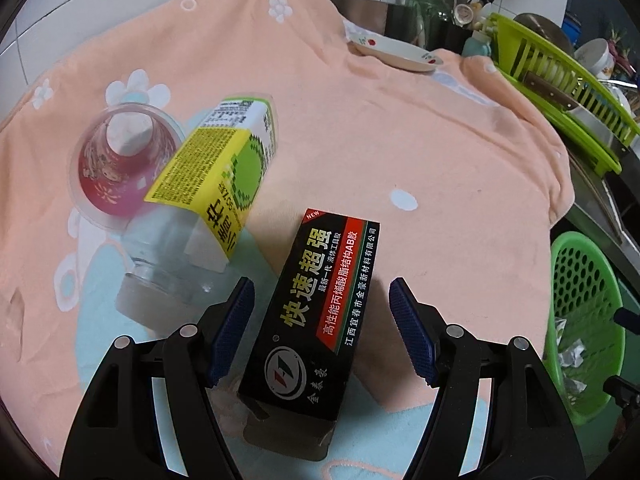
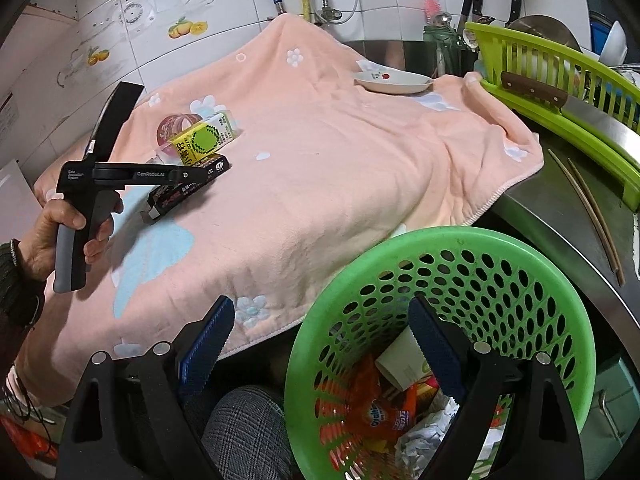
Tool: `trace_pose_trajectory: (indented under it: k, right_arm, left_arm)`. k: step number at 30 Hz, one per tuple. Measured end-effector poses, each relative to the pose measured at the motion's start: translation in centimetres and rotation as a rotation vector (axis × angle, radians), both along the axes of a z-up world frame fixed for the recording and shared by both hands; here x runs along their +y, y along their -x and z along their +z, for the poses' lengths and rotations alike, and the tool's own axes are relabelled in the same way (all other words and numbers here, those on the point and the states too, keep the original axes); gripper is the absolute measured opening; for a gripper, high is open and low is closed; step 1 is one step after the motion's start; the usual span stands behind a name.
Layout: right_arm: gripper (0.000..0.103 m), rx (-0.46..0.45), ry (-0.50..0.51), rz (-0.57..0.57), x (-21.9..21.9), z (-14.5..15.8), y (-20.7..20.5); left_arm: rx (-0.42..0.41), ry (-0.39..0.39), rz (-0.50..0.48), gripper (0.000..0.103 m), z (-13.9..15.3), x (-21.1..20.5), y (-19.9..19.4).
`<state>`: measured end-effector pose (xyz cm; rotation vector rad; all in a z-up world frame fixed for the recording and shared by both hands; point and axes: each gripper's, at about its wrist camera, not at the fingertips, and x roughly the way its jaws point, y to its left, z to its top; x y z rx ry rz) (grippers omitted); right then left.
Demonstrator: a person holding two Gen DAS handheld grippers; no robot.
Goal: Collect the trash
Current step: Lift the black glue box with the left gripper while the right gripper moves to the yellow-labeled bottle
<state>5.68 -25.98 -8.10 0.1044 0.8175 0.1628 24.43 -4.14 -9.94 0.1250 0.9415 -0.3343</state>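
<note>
Left wrist view is filled by a peach towel (image 1: 360, 140) spread over the counter, on which a black glue box (image 1: 316, 312) lies. The box is seen between the spread fingers (image 1: 234, 324) of the left gripper (image 1: 320, 332), with a gap on each side, so nothing is grasped. Its long axis runs from the near edge of the towel up and slightly right, away from the camera. Just left of it a clear bottle (image 1: 208, 196) with a yellow-green label lies on its side, cap end nearest, and a glass cup (image 1: 120, 156) is tipped over beside it.

Open towel is left to the right of the box, up to a plate (image 1: 396, 52) at the far edge and a green dish rack (image 1: 560, 108) beyond the towel's right edge.

In the right wrist view the right gripper (image 2: 320, 340) is held released over the near rim of a green basket (image 2: 480, 272), with nothing between its fingers. The basket stands below the towel's hanging front edge and holds wrappers and a paper cup (image 2: 400, 364).
</note>
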Motion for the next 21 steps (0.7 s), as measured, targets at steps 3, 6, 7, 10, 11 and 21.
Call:
trace_pose_trajectory:
  k: [3,6,7,10,11,21]
  right_arm:
    - [0.085,0.002,-0.001,-0.002,-0.1,0.0,-0.1]
    - [0.085,0.006,-0.013,-0.002,-0.2,0.0,-0.4]
    - [0.086,0.007,-0.018,-0.002,-0.2,0.1,-0.4]
    - [0.085,0.011,-0.039,0.003,-0.2,0.4,-1.1]
    - [0.085,0.011,-0.045,0.004,-0.2,0.6,-1.3]
    - [0.085,0.025,-0.133,0.083,2.5,3.4,-6.3]
  left_arm:
    - [0.008,-0.002,-0.004,0.069,-0.4,-0.1,-0.2]
    - [0.005,-0.003,-0.002,0.057,-0.7,-0.1,-0.1]
    - [0.0,-0.004,-0.001,0.054,-0.6,-0.1,0.0]
    - [0.0,0.027,0.015,0.049,-0.2,0.4,0.5]
    - [-0.008,0.035,0.02,0.049,0.0,0.5,0.8]
    - [-0.068,0.125,0.096,0.048,3.8,4.5,5.6]
